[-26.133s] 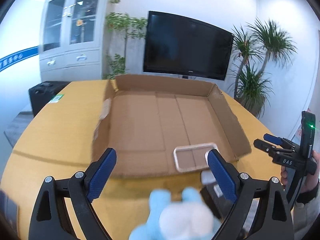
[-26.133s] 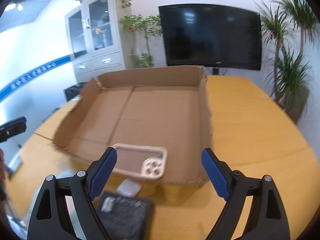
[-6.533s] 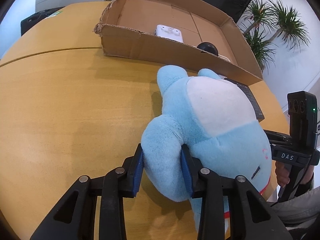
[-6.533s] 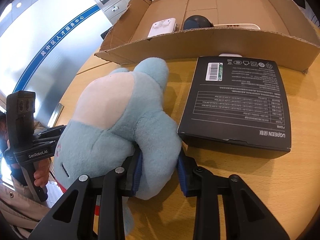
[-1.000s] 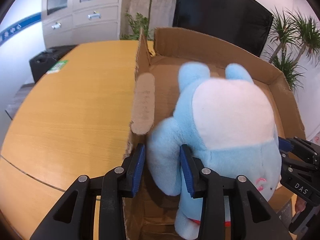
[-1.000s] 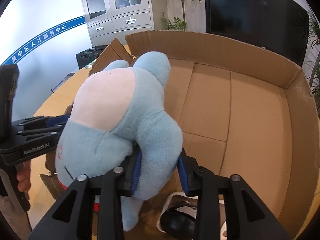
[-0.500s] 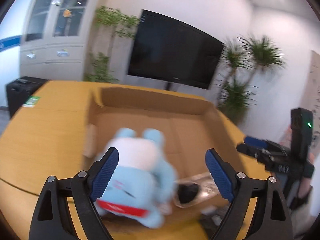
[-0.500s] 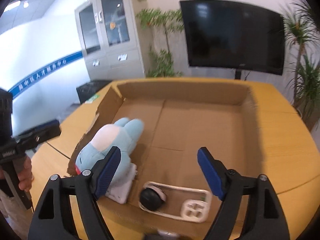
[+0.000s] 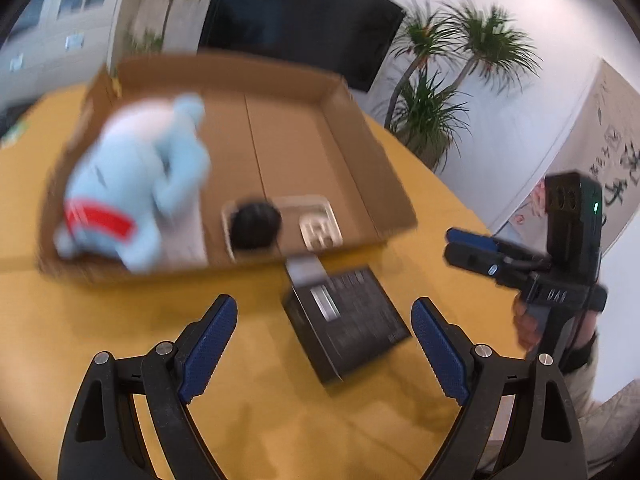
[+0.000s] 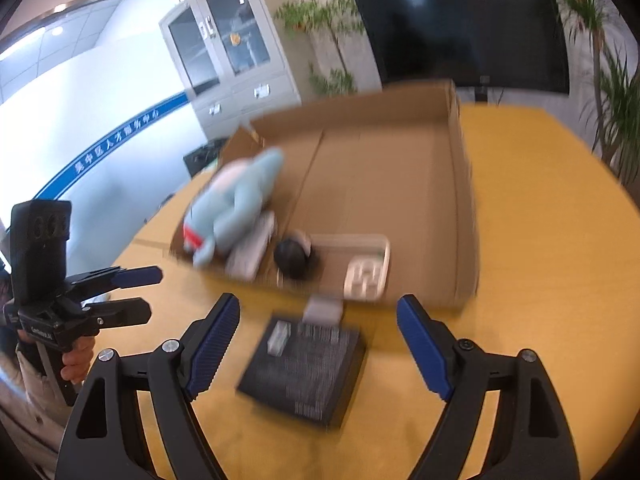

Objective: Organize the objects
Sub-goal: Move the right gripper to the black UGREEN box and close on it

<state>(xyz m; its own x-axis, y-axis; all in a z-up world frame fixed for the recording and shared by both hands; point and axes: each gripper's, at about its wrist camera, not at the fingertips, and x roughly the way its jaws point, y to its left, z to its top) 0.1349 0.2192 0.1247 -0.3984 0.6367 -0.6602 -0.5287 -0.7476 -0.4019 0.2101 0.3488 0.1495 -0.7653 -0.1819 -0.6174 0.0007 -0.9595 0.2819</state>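
A blue plush toy (image 9: 136, 184) lies in the left part of the open cardboard box (image 9: 360, 148); it also shows in the right wrist view (image 10: 232, 208). A black round object (image 9: 256, 226) and a clear phone case (image 9: 316, 220) lie near the box's front wall. A black flat box (image 9: 346, 322) lies on the table in front of the cardboard box, also in the right wrist view (image 10: 304, 368), with a small white item (image 10: 323, 309) at its far end. My left gripper (image 9: 324, 340) is open and empty above the table. My right gripper (image 10: 318, 336) is open and empty over the black flat box.
The yellow wooden table (image 10: 540, 240) runs on to the right of the cardboard box. A TV (image 10: 460, 20), a cabinet (image 10: 228, 56) and potted plants (image 9: 440, 92) stand behind the table. A white flat item (image 10: 250, 254) lies under the plush.
Both grippers have pulled back from the cardboard box and tilted down toward the table; the black flat box is now in view in front of them. The plush stays in the box.
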